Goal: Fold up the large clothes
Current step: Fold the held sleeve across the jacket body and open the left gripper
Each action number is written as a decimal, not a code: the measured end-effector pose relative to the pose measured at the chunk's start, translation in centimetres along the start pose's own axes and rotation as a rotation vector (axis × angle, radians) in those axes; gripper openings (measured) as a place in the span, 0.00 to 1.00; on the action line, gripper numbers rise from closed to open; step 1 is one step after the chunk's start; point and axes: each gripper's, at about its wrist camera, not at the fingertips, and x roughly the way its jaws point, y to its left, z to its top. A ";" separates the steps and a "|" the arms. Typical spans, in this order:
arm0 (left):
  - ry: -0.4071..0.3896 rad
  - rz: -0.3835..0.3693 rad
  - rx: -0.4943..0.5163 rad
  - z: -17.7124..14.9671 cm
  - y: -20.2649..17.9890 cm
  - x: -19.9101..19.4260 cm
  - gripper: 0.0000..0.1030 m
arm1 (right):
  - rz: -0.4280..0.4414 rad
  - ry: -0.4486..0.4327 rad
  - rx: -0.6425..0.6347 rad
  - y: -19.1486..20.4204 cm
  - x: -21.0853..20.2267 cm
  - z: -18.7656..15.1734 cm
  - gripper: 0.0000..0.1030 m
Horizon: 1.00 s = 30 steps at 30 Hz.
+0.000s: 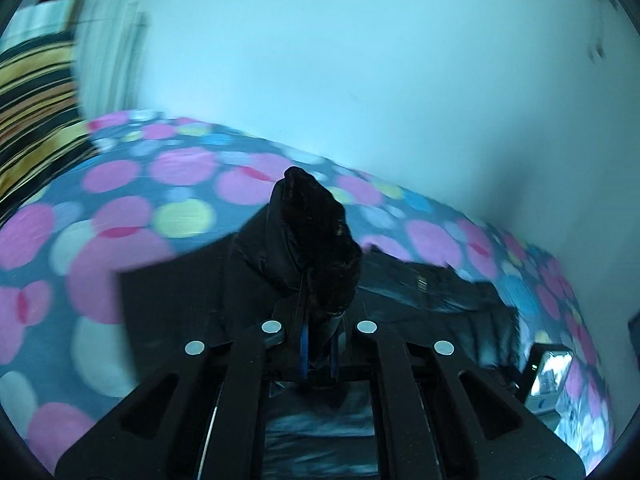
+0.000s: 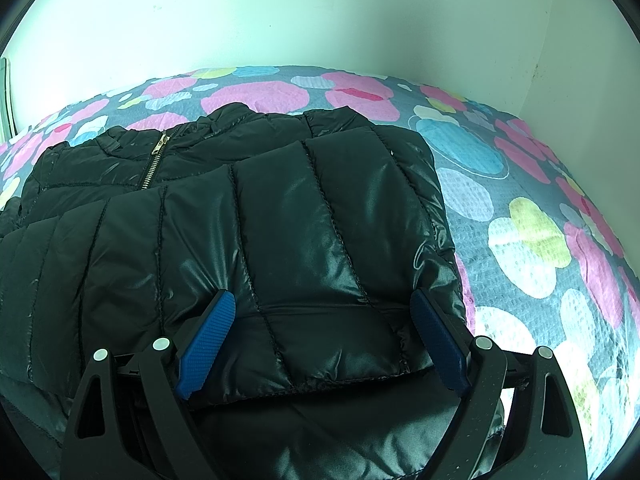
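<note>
Nearest, under the spread jaws of the right gripper (image 2: 322,334): black puffer jacket (image 2: 248,216), flat on the spotted bed (image 2: 520,216), folded panel between the blue pads (image 2: 208,340), apparently untouched. Left gripper (image 1: 318,344) jaws pressed together, pinching a furry black edge (image 1: 316,240) raised ahead. Best carried across taut, laid square, then pressed flat.

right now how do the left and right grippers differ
The left gripper is shut on a fold of the black puffer jacket, lifting it off the dotted bedspread. The right gripper stands wide open over the jacket, gripping nothing. Both have blue pads on black fingers.
</note>
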 end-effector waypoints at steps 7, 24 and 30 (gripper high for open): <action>0.105 -0.079 0.106 -2.1 -8.3 5.4 0.06 | 0.000 -0.001 0.002 -0.1 0.0 0.0 0.85; 0.249 -0.119 0.185 -6.9 -14.0 10.7 0.36 | 0.008 -0.002 0.009 0.0 0.0 -0.1 0.85; 0.233 -0.130 0.157 -6.1 -13.6 9.4 0.55 | 0.009 -0.002 0.009 0.0 0.1 -0.1 0.85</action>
